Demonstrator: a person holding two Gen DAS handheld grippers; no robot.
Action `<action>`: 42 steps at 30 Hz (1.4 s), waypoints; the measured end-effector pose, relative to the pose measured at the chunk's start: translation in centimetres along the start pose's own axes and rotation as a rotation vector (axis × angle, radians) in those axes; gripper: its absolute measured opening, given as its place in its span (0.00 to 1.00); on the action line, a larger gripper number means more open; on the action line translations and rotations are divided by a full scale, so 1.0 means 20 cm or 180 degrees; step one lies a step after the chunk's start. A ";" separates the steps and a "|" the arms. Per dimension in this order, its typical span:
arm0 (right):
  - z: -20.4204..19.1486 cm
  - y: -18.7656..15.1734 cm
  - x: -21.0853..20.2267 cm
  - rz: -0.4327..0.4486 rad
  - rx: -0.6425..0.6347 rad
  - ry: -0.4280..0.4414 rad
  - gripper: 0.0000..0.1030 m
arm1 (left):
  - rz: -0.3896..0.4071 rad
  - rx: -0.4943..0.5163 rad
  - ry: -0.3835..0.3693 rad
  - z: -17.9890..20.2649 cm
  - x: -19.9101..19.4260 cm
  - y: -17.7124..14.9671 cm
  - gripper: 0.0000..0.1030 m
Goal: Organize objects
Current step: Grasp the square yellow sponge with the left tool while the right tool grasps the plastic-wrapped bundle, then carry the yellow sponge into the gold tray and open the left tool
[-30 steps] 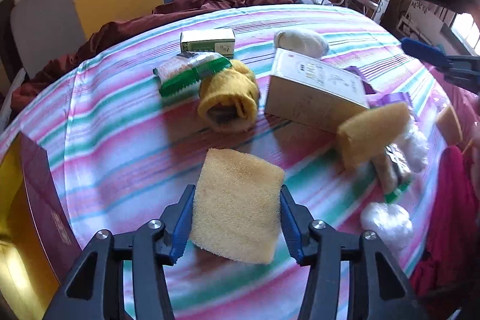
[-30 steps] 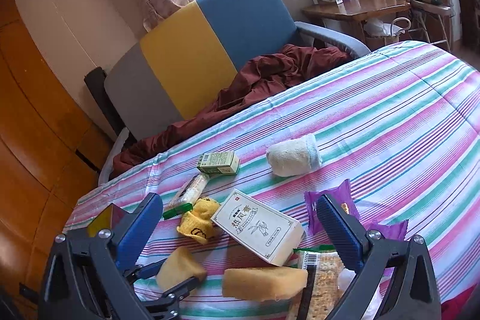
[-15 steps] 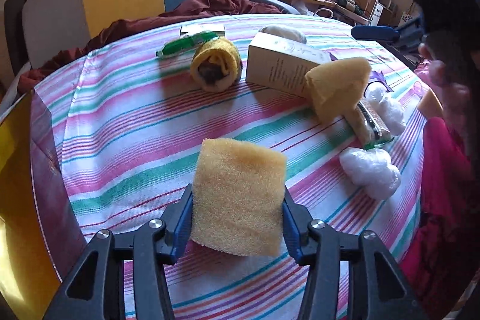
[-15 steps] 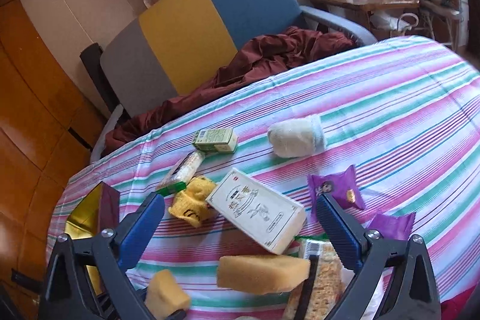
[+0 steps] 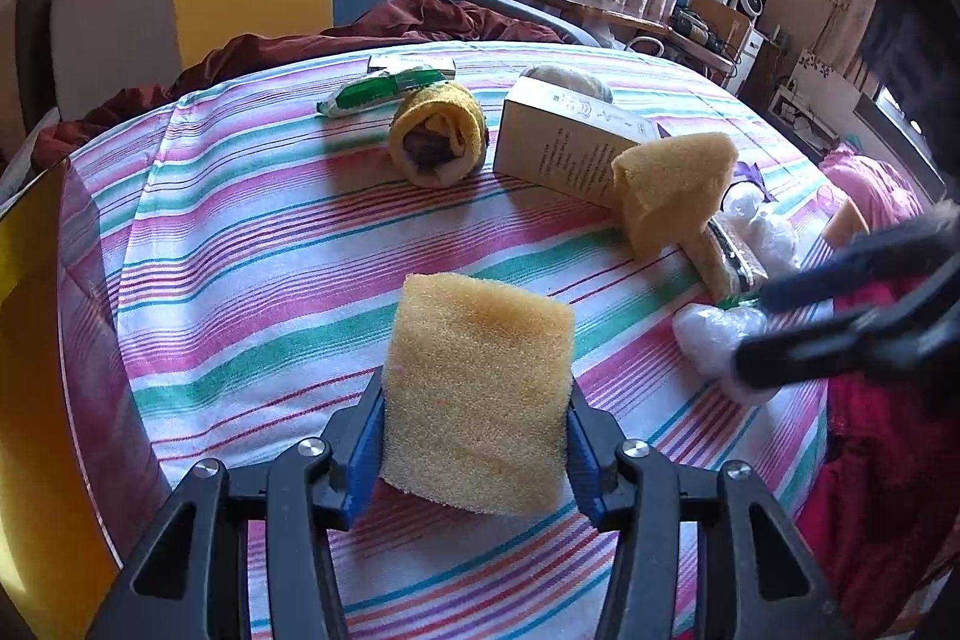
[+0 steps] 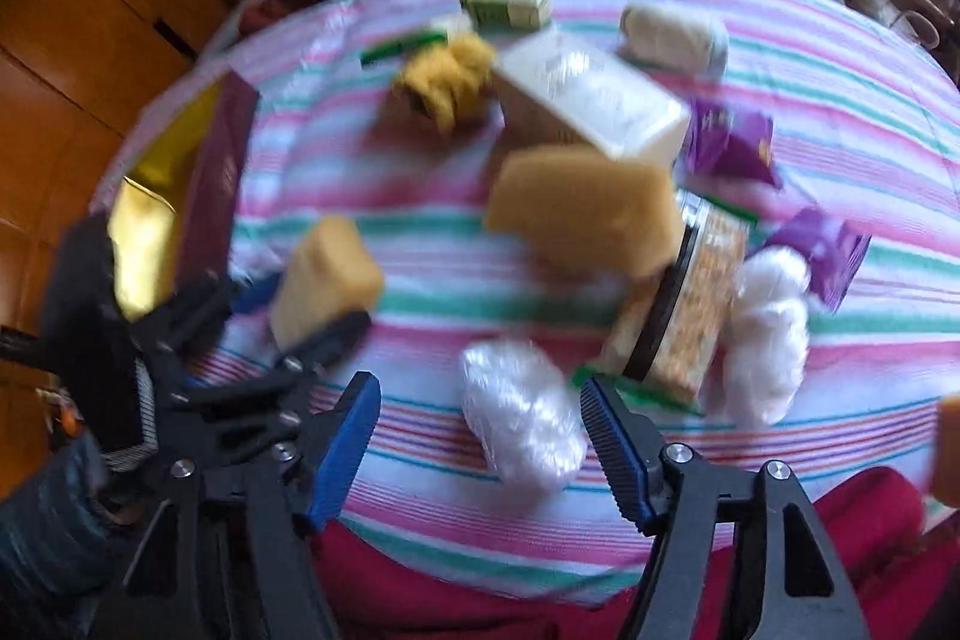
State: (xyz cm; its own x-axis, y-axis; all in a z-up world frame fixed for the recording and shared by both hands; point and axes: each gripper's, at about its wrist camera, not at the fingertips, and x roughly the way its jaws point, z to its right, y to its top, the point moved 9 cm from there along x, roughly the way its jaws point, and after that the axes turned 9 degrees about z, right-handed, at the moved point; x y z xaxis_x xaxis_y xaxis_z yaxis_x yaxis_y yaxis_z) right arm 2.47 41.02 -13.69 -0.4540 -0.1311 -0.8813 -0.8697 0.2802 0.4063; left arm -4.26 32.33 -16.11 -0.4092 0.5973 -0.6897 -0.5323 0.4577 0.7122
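My left gripper (image 5: pixel 474 430) is shut on a yellow sponge (image 5: pixel 474 388) held just above the striped tablecloth (image 5: pixel 252 244); the same sponge (image 6: pixel 324 274) shows at the left of the right wrist view. My right gripper (image 6: pixel 480 400) points steeply down near the table's front edge. Its jaws are closing, with a white plastic-wrapped bundle (image 6: pixel 522 412) between them, and the pads do not press on it. In the left wrist view the right gripper (image 5: pixel 840 316) is a dark blur over that bundle (image 5: pixel 708 334).
A second yellow sponge (image 6: pixel 582 214) leans on a white carton (image 6: pixel 594 100) and a cracker packet (image 6: pixel 684 304). Nearby lie another white bundle (image 6: pixel 768 328), purple packets (image 6: pixel 729 142), a rolled yellow cloth (image 5: pixel 438 142) and a green packet (image 5: pixel 372 91). A gold-lined maroon box (image 5: pixel 36 340) stands at the left.
The right gripper swung down from a level view to the table's front edge, and its jaws narrowed around the white bundle. The left gripper shifted early on with its sponge, then held still.
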 end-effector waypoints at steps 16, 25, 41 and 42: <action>0.05 -0.04 0.13 -0.0135 -0.0322 -0.0630 0.36 | 0.0595 -0.0350 0.0020 -0.30 -0.70 0.13 0.50; 0.07 -0.03 0.12 -0.0103 -0.0373 -0.0686 0.36 | 0.0390 -0.1447 0.0974 -1.37 -0.83 0.13 0.51; 0.13 0.04 0.08 -0.0130 -0.0374 -0.0662 0.36 | -0.0234 -0.1766 0.1983 -2.00 -0.46 -0.08 0.53; 0.13 0.04 0.08 -0.0135 -0.0377 -0.0663 0.36 | -0.0246 -0.1746 0.2017 -2.01 -0.45 -0.09 0.54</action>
State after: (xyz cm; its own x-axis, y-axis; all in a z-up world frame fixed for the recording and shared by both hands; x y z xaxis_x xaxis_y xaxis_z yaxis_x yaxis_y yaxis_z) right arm 1.58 43.52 -15.38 -0.3774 0.0619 -0.9240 -0.9094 0.1637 0.3824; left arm -29.45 -0.36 -16.35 -0.6083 0.0197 -0.7934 -0.7936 -0.0008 0.6084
